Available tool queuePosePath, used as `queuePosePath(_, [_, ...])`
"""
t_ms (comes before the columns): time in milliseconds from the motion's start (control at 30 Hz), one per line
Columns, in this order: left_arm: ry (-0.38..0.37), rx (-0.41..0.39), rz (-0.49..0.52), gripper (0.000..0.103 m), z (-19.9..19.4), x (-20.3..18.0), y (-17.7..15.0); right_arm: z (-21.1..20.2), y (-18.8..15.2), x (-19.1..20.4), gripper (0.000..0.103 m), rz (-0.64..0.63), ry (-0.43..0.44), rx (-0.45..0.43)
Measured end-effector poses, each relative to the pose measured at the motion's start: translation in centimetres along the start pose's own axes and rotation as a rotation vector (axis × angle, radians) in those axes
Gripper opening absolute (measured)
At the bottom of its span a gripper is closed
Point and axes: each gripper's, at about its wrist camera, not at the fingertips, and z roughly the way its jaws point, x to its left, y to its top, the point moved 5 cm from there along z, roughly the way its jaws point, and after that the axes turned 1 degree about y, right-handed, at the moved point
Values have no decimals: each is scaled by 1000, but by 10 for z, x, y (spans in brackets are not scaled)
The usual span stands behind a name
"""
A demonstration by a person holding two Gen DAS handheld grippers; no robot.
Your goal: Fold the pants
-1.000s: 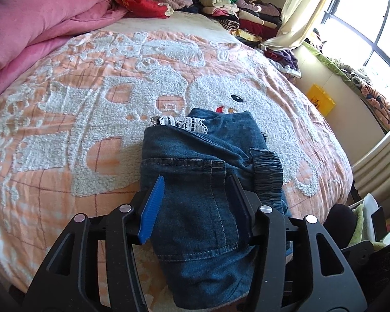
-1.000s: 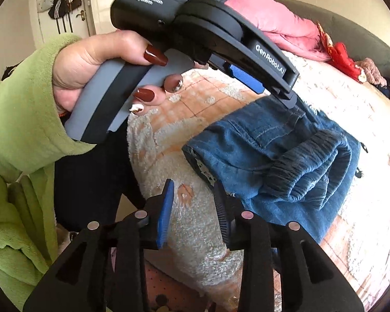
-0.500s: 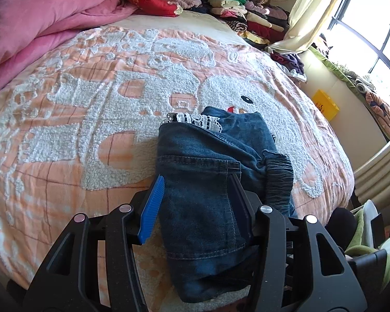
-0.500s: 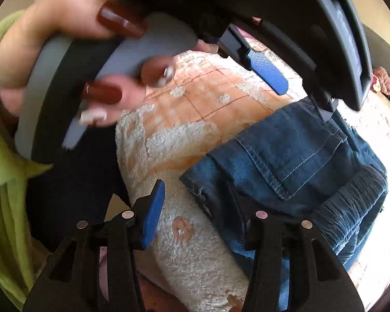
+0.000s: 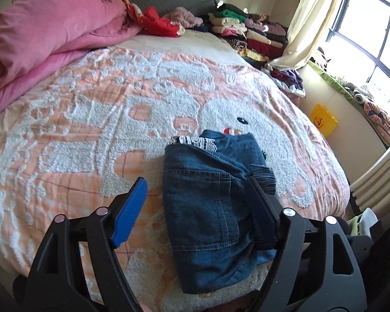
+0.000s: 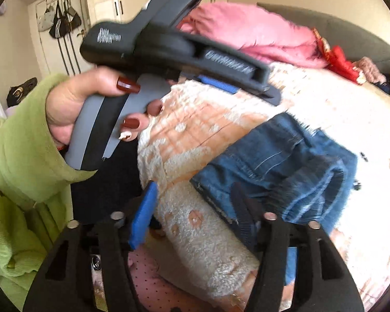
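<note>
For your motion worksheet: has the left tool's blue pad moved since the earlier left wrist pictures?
Yes. The blue pad has swung leftward, off the folded jeans and over the bedspread; jaws opening.

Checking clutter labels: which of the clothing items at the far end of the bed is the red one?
The red garment, crumpled between the pink duvet and the mauve fuzzy bundle, left of the folded clothes stack.

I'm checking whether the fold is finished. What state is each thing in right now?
Jeans: folded into a compact bundle, lying on the bedspread.
Left gripper: jaws opening, astride the jeans, blue pad clear of the denim.
Right gripper: jaws opening, nothing gripped; the bundle's near corner is at its dark finger.
Pink duvet: bunched at the head of the bed.
Stacked clothes: folded, piled.
</note>
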Motion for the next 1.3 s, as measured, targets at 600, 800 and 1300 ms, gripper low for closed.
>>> queuePosePath(600, [24,-64,28,93,-38,-8,0,-68,12,-26,91,78,-226,-174])
queuePosePath(800, [28,-79,37,93,-45,-11,-1,-89,11,-50,91,169,-293,-228])
queuePosePath(1300, [37,-57,35,93,-41,-8,-6,-100,-6,-100,91,362,-432,-224])
